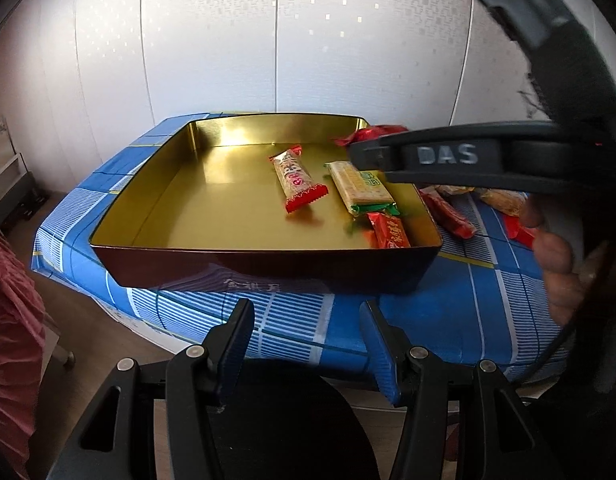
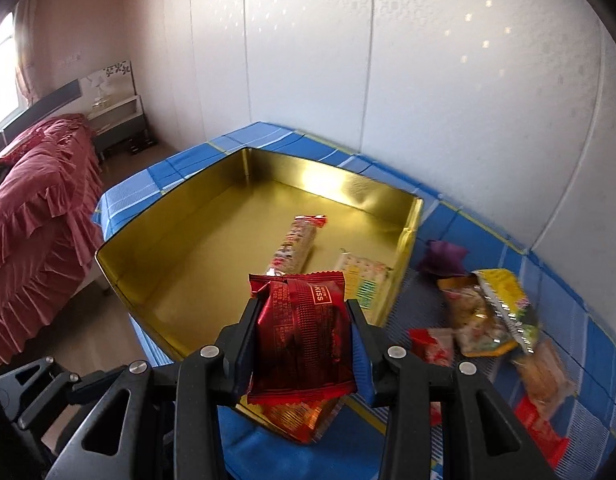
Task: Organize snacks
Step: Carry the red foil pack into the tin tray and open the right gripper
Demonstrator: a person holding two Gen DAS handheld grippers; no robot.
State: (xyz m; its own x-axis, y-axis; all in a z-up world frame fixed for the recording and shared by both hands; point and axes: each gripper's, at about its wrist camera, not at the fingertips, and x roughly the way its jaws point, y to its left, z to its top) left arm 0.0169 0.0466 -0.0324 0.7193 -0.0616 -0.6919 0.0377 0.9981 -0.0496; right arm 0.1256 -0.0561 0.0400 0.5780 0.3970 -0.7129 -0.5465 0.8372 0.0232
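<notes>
A gold-lined tin box [image 1: 120, 216] [image 2: 156, 280] sits on a blue checked tablecloth [image 1: 439, 312]. Inside lie a red-ended wafer bar [image 1: 298, 182] [image 2: 296, 242], a green-ended cracker pack [image 1: 361, 188] [image 2: 363, 276] and a red snack [image 1: 389, 232]. My right gripper [image 2: 302, 316] is shut on a dark red packet [image 2: 304, 336] above the box's near right corner; in the left wrist view [image 1: 371, 156] the packet shows as a red tip [image 1: 367, 134]. My left gripper [image 1: 306, 320] is open and empty, in front of the box's near wall.
Several loose snacks lie on the cloth right of the box: a yellow bag [image 2: 503, 296], a purple wrapper [image 2: 443, 260], red packets [image 2: 431, 346] [image 1: 447, 212]. A bed with a red cover [image 2: 36, 184] stands left, a white wall behind.
</notes>
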